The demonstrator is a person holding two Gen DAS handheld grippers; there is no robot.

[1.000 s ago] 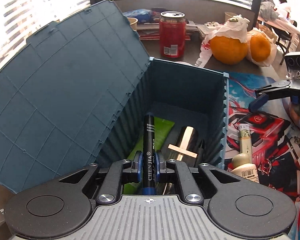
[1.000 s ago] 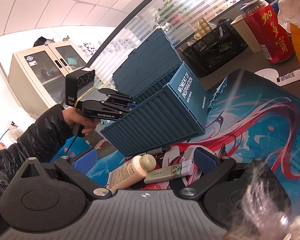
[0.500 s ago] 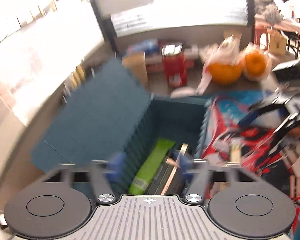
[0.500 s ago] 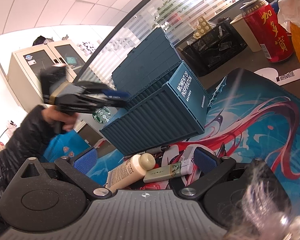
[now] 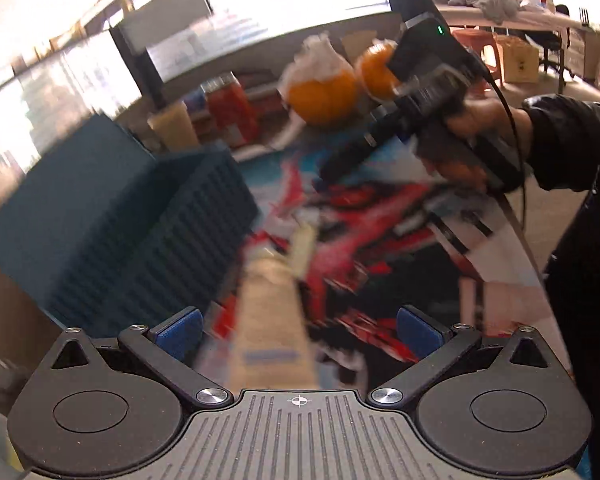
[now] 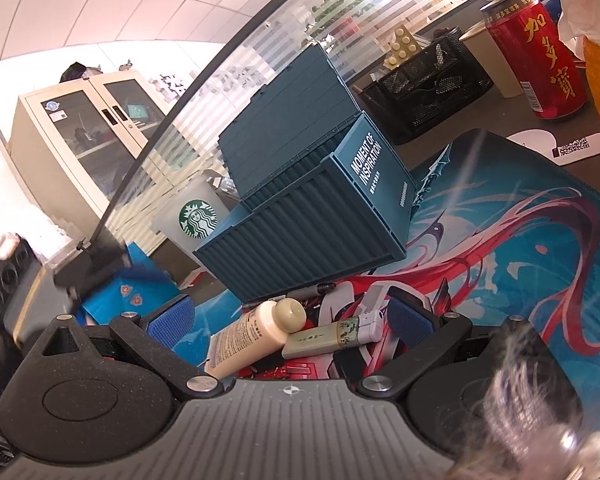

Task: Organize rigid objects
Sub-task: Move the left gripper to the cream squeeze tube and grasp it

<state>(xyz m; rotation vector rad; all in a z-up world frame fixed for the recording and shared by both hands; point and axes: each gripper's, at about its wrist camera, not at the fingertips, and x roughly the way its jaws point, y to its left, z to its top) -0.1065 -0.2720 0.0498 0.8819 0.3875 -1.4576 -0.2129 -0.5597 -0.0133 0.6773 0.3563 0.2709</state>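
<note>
The teal storage box (image 6: 316, 216) stands on the printed mat with its lid (image 6: 288, 108) raised; it shows blurred at the left of the left wrist view (image 5: 132, 232). A cream bottle (image 6: 252, 340) and a pale lighter (image 6: 332, 336) lie on the mat between the open fingers of my right gripper (image 6: 290, 320). A black pen (image 6: 316, 289) lies by the box's base. My left gripper (image 5: 298, 326) is open and empty, above the blurred cream bottle (image 5: 272, 320). The right gripper's body (image 5: 432, 92) shows in the left wrist view.
A red can (image 6: 540, 52), oranges in a bag (image 5: 324, 88), a black mesh organiser (image 6: 424, 84) and a paper cup stand behind the mat (image 6: 500, 220). A Starbucks cup (image 6: 192, 216) stands left of the box.
My left gripper let go of the black marker over the box, opened wide, and swung right and down to the mat over the cream bottle. The right gripper stayed put.
</note>
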